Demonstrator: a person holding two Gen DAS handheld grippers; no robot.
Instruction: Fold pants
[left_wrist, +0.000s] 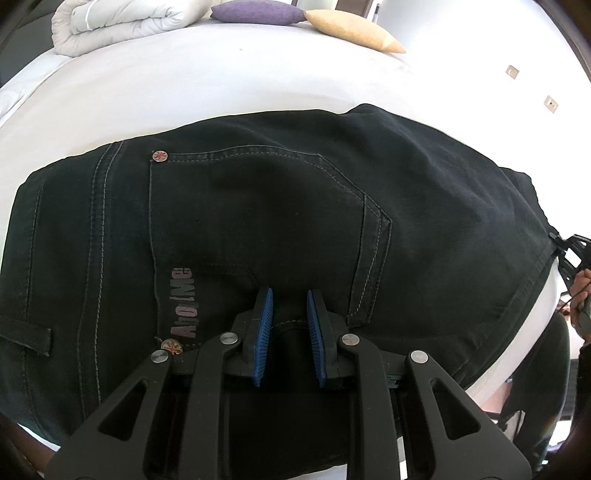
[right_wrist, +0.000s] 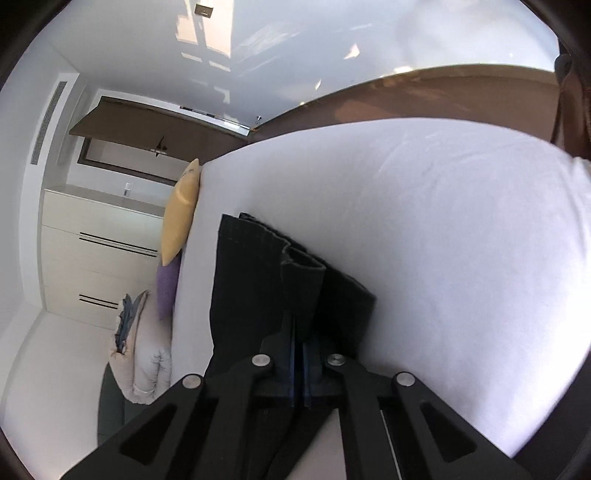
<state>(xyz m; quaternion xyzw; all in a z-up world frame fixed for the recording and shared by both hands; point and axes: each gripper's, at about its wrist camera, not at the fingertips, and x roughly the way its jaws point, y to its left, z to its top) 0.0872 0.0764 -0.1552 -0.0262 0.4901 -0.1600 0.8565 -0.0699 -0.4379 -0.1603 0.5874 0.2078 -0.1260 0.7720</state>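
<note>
Black jeans (left_wrist: 280, 221) lie on a white bed (left_wrist: 207, 81), back pocket up, with a printed logo and two rivets showing. My left gripper (left_wrist: 290, 295) is open just above the pocket area, its blue pads (left_wrist: 265, 332) apart with the dark cloth between and below them. My right gripper (right_wrist: 299, 343) is shut on the leg end of the jeans (right_wrist: 255, 280), whose layered hems stand up from the jaws. The right gripper (left_wrist: 570, 251) also shows at the far right edge of the left wrist view, at the jeans' end.
A rolled white duvet (left_wrist: 118, 22), a purple pillow (left_wrist: 258, 11) and a yellow pillow (left_wrist: 354, 29) lie at the head of the bed. White drawers (right_wrist: 99, 251) stand beyond the bed. The bed sheet (right_wrist: 443, 240) stretches wide beside the jeans.
</note>
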